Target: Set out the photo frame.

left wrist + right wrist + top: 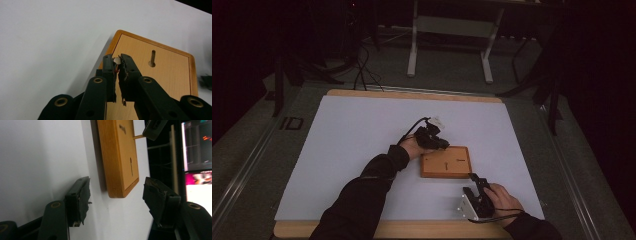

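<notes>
Wooden board (445, 161) lies mid-desk (352, 140) — my left claw (117, 65) is pinched shut on a peg (116, 59) over it; my right claw (115, 192) gapes, straddling the board's corner. Next I clamp, then seat the peg.

The board (162, 72) is pale wood with a smooth, faintly satin face and a darker, glossier rim. A thin wooden peg (152, 57) stands in it, matt and bare. The worktop (362, 145) carries a smooth matt white sheet, with a plain wood edge showing. The left tool (117, 65) is matt black plastic with brass-looking rivets and rough, torn rubbery pads; the right tool (116, 195) has equally frayed matt pads.
</notes>
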Action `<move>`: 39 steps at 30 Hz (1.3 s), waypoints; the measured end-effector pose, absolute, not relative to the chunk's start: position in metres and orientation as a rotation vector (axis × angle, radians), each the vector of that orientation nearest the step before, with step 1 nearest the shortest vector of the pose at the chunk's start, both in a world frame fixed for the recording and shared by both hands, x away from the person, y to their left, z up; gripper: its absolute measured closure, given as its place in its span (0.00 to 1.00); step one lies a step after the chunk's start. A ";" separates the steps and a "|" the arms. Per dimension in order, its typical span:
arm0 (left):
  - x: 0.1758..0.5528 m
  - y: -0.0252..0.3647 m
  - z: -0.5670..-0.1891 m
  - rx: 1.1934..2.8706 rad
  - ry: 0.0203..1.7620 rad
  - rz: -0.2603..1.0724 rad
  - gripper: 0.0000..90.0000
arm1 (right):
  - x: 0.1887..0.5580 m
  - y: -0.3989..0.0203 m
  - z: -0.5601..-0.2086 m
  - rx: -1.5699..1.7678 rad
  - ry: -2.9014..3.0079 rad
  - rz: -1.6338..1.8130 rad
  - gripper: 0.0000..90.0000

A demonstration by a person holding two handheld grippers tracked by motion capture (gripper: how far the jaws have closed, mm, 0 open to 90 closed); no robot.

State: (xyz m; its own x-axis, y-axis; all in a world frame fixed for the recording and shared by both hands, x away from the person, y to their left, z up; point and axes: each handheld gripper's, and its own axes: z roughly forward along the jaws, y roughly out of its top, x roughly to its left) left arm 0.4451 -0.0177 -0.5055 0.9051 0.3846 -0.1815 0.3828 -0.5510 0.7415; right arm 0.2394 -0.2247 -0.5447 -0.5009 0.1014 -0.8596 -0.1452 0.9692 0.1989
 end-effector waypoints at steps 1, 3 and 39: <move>0.446 -0.018 -0.506 2.204 0.550 -0.006 0.93 | 0.241 -0.224 -0.547 -0.053 2.061 0.285 0.42; 0.447 -0.017 -0.505 2.206 0.557 -0.014 0.93 | 0.243 -0.223 -0.551 -0.075 2.048 0.258 0.42; 0.443 -0.018 -0.501 2.224 0.516 0.028 0.81 | 0.265 -0.224 -0.563 -0.204 1.960 0.173 0.75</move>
